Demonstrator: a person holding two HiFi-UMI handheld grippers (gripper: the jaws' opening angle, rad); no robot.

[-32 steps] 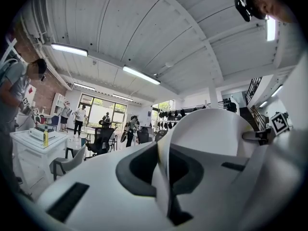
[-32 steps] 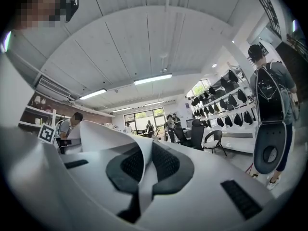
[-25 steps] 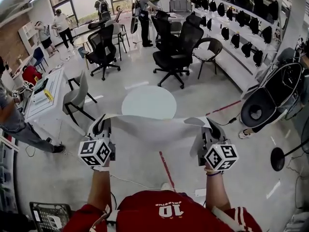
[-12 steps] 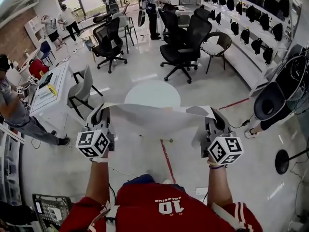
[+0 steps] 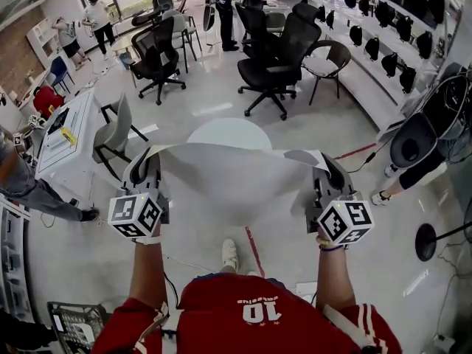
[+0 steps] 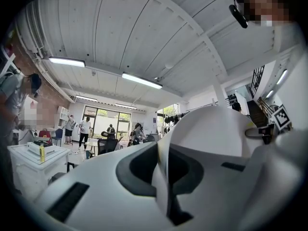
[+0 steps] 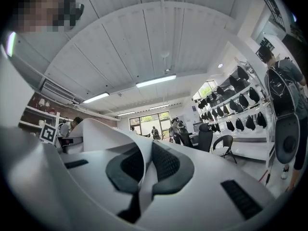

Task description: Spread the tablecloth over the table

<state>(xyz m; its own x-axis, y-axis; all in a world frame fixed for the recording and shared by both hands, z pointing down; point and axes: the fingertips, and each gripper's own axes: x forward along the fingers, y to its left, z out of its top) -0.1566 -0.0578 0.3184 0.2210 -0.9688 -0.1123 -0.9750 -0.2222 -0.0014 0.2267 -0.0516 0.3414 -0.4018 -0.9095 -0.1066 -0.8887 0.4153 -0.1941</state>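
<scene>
Tablecloth (image 5: 236, 186) looks light and floppy, hanging stretched in mid-air short of the counter (image 5: 228, 131), left hand-held gripper (image 5: 150, 167) and right hand-held gripper (image 5: 327, 172) each clamped on a top corner, which seems the right hold.

The one readable print is a white number 10, seen upside down, on the near red shirt (image 5: 254, 312), while the left cube (image 5: 135, 214) and right cube (image 5: 345, 222) bear black-and-white square code markers.

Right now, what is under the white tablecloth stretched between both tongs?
Only the far part of the round white table shows beyond the white tablecloth; the rest is covered.
</scene>
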